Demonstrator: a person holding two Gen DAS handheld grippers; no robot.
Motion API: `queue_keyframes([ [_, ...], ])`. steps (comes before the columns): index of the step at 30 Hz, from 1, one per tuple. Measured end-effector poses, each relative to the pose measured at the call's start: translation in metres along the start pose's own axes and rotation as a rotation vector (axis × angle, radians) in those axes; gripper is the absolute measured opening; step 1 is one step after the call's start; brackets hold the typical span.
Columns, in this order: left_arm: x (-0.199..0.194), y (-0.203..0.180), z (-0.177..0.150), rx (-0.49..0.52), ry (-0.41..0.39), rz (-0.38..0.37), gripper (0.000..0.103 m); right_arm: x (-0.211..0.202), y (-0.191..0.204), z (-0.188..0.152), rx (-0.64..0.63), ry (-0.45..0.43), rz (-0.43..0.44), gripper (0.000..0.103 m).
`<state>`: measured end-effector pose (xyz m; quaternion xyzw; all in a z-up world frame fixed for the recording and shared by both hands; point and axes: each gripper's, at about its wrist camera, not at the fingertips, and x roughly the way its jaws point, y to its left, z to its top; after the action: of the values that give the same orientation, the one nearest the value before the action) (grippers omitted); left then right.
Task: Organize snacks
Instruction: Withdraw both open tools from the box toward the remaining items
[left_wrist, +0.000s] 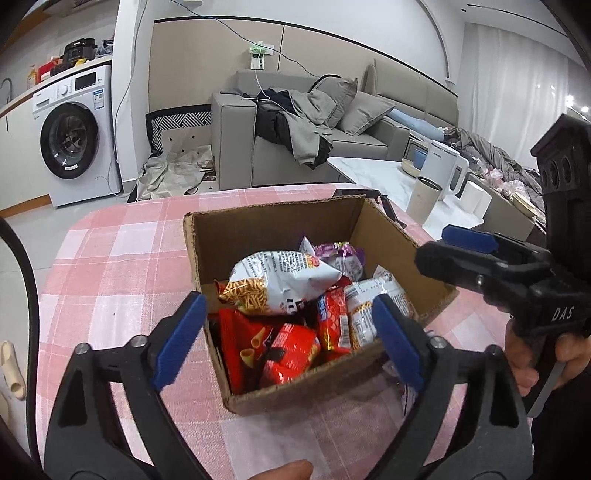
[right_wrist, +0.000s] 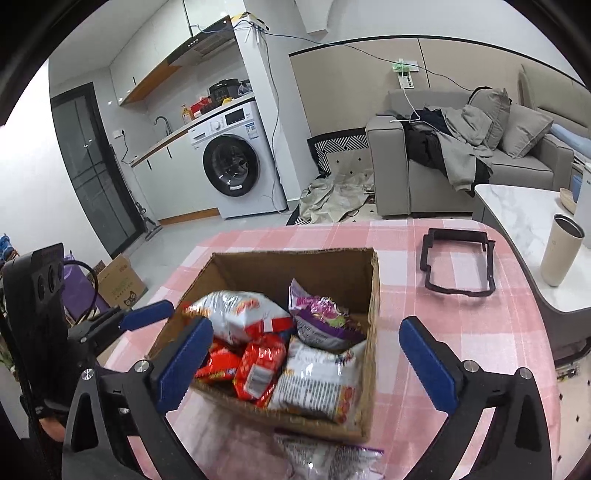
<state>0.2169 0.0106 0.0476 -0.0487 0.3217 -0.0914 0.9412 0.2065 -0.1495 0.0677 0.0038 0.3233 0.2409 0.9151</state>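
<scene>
A pink checked tablecloth covered the tabletop, whose far edge curved round toward the floor and a grey sofa. A cardboard box stood open near the middle of the tabletop, well clear of every edge, with bare cloth on all sides. To its far right, near the tabletop's far right corner, lay a black frame, apart from the box.

The left gripper hung over the box's near left corner, its blue pads spread wide with nothing pinched between them. The right gripper hovered over the box's near wall, jaws equally wide and empty.

Inside the box the snack packets lay heaped: white bags, red packs, and a purple bag toward the far right wall. One more packet lay on the cloth just in front of the box's near wall, blurred.
</scene>
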Motion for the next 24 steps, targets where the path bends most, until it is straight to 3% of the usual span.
queue_keyframes([
  [1, -0.003, 0.0, -0.003, -0.002, -0.001, 0.0, 0.102, -0.003, 0.0, -0.003, -0.008, -0.002, -0.004, 0.103],
  [11, -0.046, 0.002, -0.034, -0.01, -0.031, 0.023, 0.102, -0.029, 0.005, -0.036, -0.024, -0.009, -0.046, 0.103],
  [24, -0.102, -0.007, -0.077, -0.009, -0.053, 0.044, 0.102, -0.069, 0.02, -0.072, -0.001, -0.025, -0.027, 0.103],
])
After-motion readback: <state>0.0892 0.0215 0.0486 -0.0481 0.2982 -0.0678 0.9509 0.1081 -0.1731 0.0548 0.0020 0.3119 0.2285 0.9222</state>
